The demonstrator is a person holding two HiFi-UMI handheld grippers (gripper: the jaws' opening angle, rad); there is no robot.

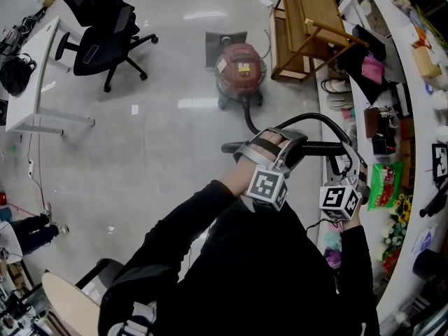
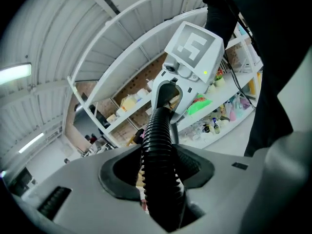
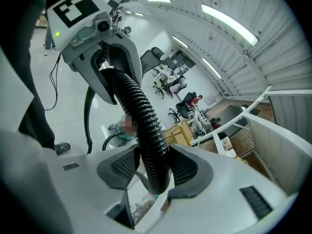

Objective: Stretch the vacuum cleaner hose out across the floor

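The red canister vacuum cleaner [image 1: 241, 67] stands on the pale floor ahead of me. Its black ribbed hose [image 1: 247, 120] runs from the canister toward me and rises to both grippers, held above the floor. My left gripper [image 1: 297, 145] is shut on the hose [image 2: 158, 130], with the pads [image 2: 192, 162] against its ribs. A short way along, my right gripper [image 1: 350, 165] is shut on the same hose [image 3: 141, 116]. Between the two grippers a short stretch spans [image 1: 323, 145], and a loop arcs above it [image 1: 318, 118]. Each gripper view shows the other gripper's marker cube [image 2: 195, 45] [image 3: 73, 9] beyond its jaws.
A black office chair [image 1: 105, 37] and a white desk [image 1: 43, 68] stand at the far left. A wooden rack [image 1: 308, 16] sits right of the vacuum. Crowded white shelves [image 1: 413, 110] line the right side, close to my right gripper. A person's feet [image 1: 38, 229] show at the left edge.
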